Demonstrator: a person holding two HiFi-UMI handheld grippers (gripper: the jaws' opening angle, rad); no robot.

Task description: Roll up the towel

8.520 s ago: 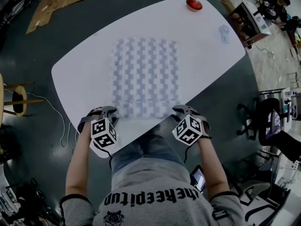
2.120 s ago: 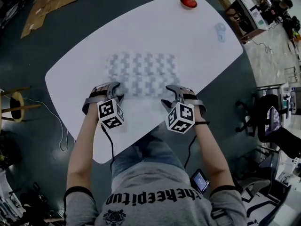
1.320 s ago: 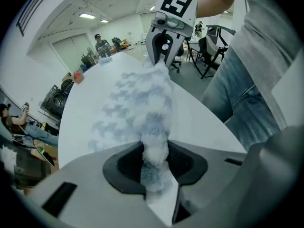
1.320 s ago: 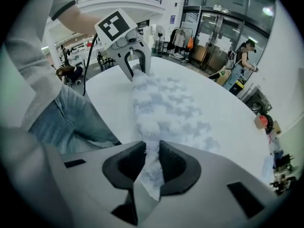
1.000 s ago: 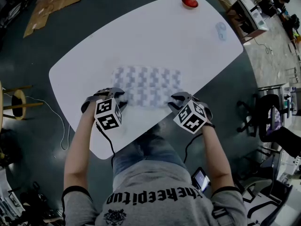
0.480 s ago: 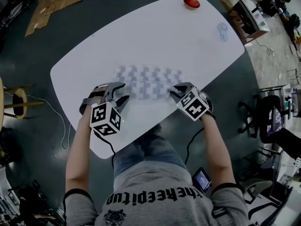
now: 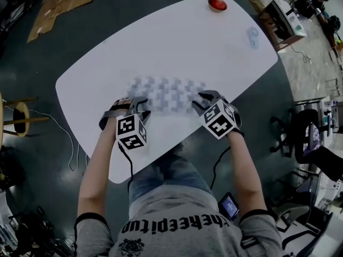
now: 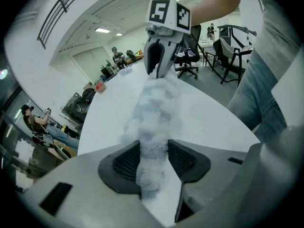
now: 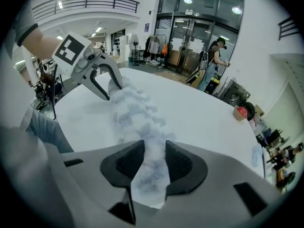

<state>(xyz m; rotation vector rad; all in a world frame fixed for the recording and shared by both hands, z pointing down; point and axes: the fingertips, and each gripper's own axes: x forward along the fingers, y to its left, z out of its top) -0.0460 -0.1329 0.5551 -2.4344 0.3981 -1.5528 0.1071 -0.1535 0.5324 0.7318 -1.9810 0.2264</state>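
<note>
Towel [image 7: 167, 91] lies crosswise near the table's [image 7: 187, 36] near edge, long axis running gripper to gripper: left gripper [image 7: 141, 107] pinches its left end, right gripper [image 7: 201, 101] its right end, jaws just eased wider, cloth touching both pads.

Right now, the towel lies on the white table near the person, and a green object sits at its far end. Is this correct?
No: the head view shows the object at the far end is red, not green. The towel lies near the person.
</note>
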